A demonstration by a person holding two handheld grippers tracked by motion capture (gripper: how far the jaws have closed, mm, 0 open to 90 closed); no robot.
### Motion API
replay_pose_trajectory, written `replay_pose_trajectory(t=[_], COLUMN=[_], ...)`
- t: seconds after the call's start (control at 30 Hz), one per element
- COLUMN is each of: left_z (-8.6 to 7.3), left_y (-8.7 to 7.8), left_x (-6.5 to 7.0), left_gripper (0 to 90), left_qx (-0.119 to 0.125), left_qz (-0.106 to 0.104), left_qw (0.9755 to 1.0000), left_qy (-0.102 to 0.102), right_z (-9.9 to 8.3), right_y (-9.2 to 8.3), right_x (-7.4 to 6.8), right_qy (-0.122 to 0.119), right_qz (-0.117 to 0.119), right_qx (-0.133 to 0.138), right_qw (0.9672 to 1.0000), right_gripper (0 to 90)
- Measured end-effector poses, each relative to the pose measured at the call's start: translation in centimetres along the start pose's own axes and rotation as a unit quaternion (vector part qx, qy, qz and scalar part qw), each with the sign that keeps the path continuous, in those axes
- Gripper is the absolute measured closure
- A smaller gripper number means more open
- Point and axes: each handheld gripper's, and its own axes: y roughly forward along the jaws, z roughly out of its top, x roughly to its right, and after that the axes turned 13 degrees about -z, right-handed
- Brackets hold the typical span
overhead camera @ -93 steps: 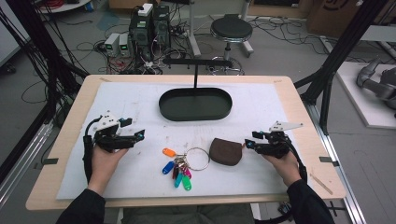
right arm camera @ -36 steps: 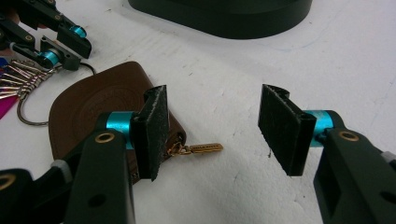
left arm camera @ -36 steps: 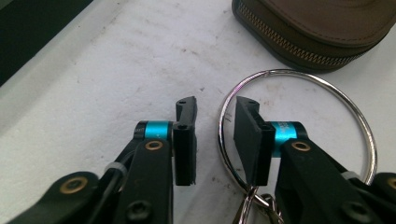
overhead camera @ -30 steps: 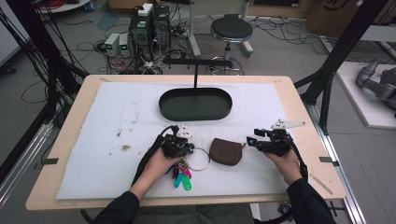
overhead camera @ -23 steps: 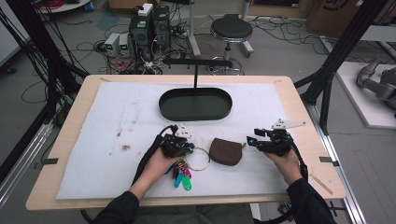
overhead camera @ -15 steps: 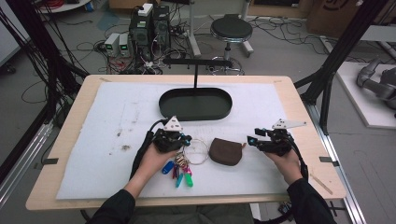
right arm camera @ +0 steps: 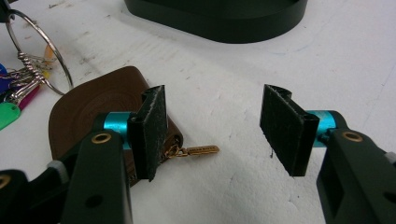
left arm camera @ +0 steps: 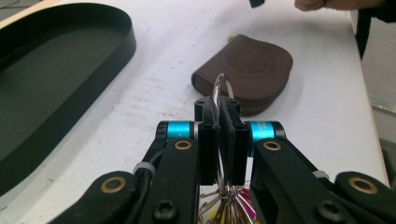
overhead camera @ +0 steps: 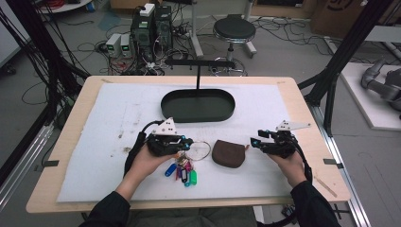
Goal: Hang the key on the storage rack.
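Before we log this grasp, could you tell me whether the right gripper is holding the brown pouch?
No, the right gripper stands open beside the brown pouch, its pads clear of it.

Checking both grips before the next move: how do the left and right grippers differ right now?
The left gripper has its jaws shut on the key ring; the right gripper stands open, holding nothing. The left is over the keys, the right beside the brown pouch. Both have black jaws.

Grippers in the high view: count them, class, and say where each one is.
2. The left gripper is beside the brown pouch, its fingers shut on the key ring. The right gripper hovers, fingers open, on the pouch's other side.
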Motion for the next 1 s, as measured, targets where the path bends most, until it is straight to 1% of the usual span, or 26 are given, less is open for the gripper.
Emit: replay_pose_trajectory(t=[0.03, 0.07, 0.1, 0.13, 0.23, 0.27, 0.3, 0.37, 0.47, 0.57, 0.63, 0.67, 0.77, 0.8, 0.83, 0.9, 1.0], left_z=[-0.1, -0.2, -0.2, -0.2, -0.2, -0.3, -0.3, -0.3, -0.4, -0.3, 0.0, 0.0, 0.4, 0.7, 0.7, 1.1, 1.9], left_y=[0.1, 0.4, 0.6, 0.7, 0.8, 0.8, 0.7, 0.6, 0.4, 0.2, -0.4, -0.4, -1.2, -1.7, -1.7, -2.2, -3.1], left_x=[0.0, 0.0, 0.0, 0.0, 0.0, 0.1, 0.0, -0.1, -0.1, -0.2, -0.1, -0.1, -0.1, 0.0, 0.0, 0.1, 0.2], left_gripper=[83.2, 81.0, 80.3, 80.6, 83.0, 83.0, 85.8, 86.0, 86.2, 86.3, 86.3, 86.4, 86.4, 86.4, 86.4, 86.5, 86.4], left_qx=[-0.004, -0.019, -0.022, -0.028, -0.032, -0.030, -0.031, -0.031, -0.026, -0.023, -0.008, -0.008, 0.001, 0.006, 0.006, 0.016, 0.027], left_qz=[-0.008, -0.013, -0.017, -0.019, -0.022, -0.023, -0.024, -0.025, -0.025, -0.025, -0.022, -0.022, -0.015, -0.008, -0.008, -0.004, 0.006], left_qw=[1.0000, 0.9997, 0.9996, 0.9994, 0.9993, 0.9993, 0.9992, 0.9992, 0.9993, 0.9994, 0.9997, 0.9997, 0.9999, 0.9999, 0.9999, 0.9998, 0.9994], left_qy=[-0.001, -0.002, -0.003, 0.000, 0.003, 0.000, -0.001, -0.002, -0.005, -0.003, 0.000, 0.000, 0.007, 0.011, 0.011, 0.013, 0.023], right_z=[0.0, 0.0, 0.0, 0.0, 0.0, 0.0, 0.0, 0.0, 0.0, 0.0, 0.0, 0.0, 0.0, 0.0, 0.0, 0.0, 0.0], right_y=[0.0, 0.0, 0.0, 0.0, 0.0, 0.0, 0.0, 0.0, 0.0, 0.0, 0.0, 0.0, 0.0, 0.0, 0.0, 0.0, -0.1], right_x=[0.0, 0.0, 0.0, 0.0, 0.1, 0.1, 0.1, 0.1, 0.2, 0.2, 0.2, 0.2, 0.3, 0.3, 0.3, 0.4, 0.4], right_qy=[0.000, -0.001, 0.000, -0.001, 0.000, 0.000, 0.003, 0.002, 0.001, 0.001, 0.003, 0.003, 0.003, 0.004, 0.004, 0.006, 0.006], right_qz=[0.000, 0.000, 0.000, -0.001, 0.000, 0.000, 0.000, -0.001, -0.001, -0.001, -0.001, -0.001, -0.002, -0.002, -0.002, -0.004, -0.004], right_qx=[-0.001, 0.000, -0.001, -0.001, 0.000, 0.000, 0.000, 0.000, 0.001, 0.001, 0.001, 0.001, 0.002, 0.001, 0.001, 0.001, 0.003], right_qw=[1.0000, 1.0000, 1.0000, 1.0000, 1.0000, 1.0000, 1.0000, 1.0000, 1.0000, 1.0000, 1.0000, 1.0000, 1.0000, 1.0000, 1.0000, 1.0000, 1.0000], right_gripper=[42.6, 42.5, 42.6, 42.6, 42.6, 42.6, 42.6, 42.6, 42.6, 42.6, 42.7, 42.7, 42.7, 42.7, 42.7, 42.7, 42.8])
